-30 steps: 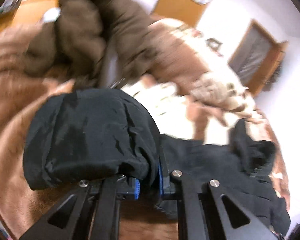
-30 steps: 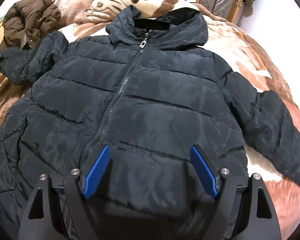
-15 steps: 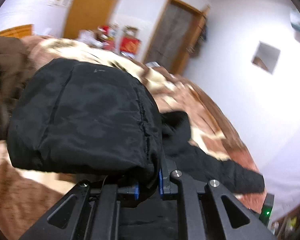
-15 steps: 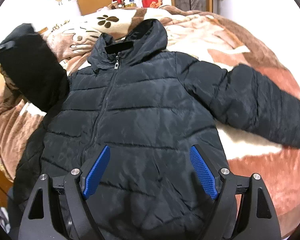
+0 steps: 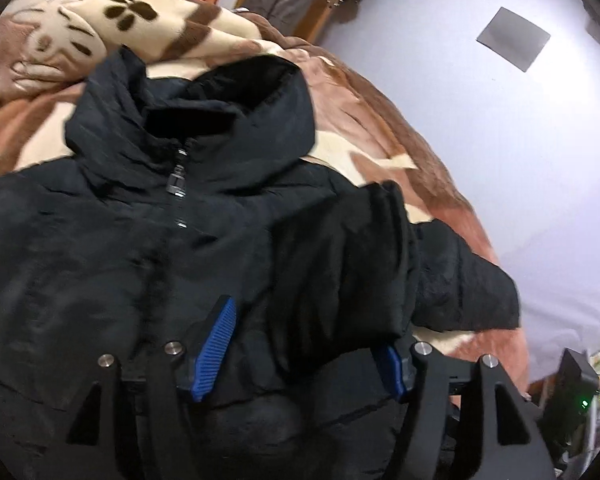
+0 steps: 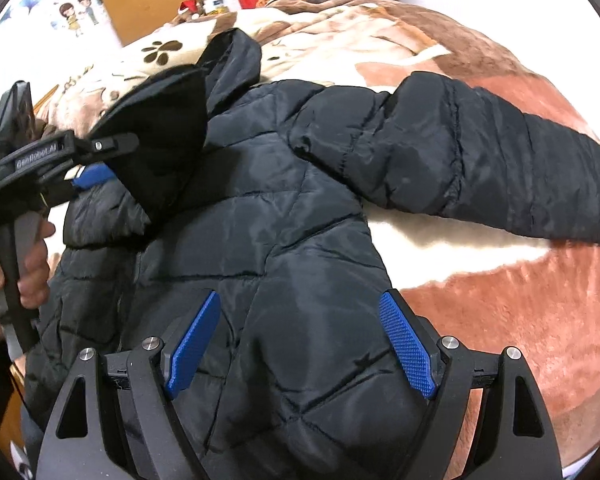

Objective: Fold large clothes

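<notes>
Plush blanket (image 5: 380,120) bears quilted black jacket (image 6: 292,240); both jaws wide, left's just opened around cuff (image 5: 340,280).

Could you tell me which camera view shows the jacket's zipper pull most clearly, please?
The left wrist view: the zipper pull hangs in plain sight below the hood of the black jacket. In the right wrist view the folded sleeve covers that area, so the pull is hidden.

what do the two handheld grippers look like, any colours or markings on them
Both are matte black plastic with triangular cut-outs and silver screws. The right gripper and left gripper carry ribbed blue pads. From the side, the left one shows white GenRobot.AI lettering, and a hand grips its black handle.
</notes>
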`<state>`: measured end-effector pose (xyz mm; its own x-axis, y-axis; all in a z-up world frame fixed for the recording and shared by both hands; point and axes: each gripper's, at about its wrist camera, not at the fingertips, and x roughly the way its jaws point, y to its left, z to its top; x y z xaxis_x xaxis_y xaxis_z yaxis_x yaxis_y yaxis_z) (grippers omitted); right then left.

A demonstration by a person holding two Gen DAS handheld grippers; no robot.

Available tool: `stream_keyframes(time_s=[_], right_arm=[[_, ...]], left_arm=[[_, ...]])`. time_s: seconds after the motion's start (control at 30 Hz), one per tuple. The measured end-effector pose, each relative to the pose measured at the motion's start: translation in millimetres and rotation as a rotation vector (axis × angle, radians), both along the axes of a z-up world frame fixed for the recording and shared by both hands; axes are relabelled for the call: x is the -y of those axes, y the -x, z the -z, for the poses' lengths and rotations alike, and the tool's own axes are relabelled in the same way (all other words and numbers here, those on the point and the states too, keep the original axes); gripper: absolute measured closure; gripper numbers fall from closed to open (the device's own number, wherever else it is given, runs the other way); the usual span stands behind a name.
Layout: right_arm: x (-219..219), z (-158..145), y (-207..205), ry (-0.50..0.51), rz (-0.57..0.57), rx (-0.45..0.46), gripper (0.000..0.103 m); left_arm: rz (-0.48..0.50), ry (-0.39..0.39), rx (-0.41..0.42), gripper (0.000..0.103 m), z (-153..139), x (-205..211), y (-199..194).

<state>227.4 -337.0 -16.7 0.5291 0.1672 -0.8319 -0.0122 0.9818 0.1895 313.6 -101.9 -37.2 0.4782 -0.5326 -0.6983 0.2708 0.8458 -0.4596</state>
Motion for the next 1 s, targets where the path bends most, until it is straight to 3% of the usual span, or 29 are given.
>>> stream_keyframes(time_s=[0.17,0.33,0.47,0.6,0.63,0.73,0.87,1.0], right_arm=[[-12,-22,-15,-0.013,-0.022,0.069,0.022],[-36,-52,-38,-0.041,-0.019,0.181,0.027],[-49,-62,-46,-0.05,-0.002,0.233,0.028],[-67,-51,-56,0.008,-0.042,0.207,0.045],[-72,-43,-62,0.021,-0.058,0.186,0.054],[-81,-8,-90,0.045,-0.089,0.087,0.061],[-80,45,-142,0.1,-0.093,-0.022,0.063],[-79,56,-168,0.118,-0.093,-0.014,0.063]], left_arm=[[-0.002,0.014,0.084,0.036,-26,-22,12],[-0.039,0.067,0.098,0.036,-47,-83,6],[-0.058,0.033,0.157,0.034,-55,-107,3],[-0.159,-0.096,0.132,0.035,-28,-135,-19],[-0.191,-0.143,0.111,0.035,-16,-144,-26],[-0.283,-0.25,0.027,0.036,26,-170,-47],[-0.405,-0.229,-0.038,0.035,59,-206,-53],[-0.434,-0.207,-0.049,0.035,74,-210,-55]])
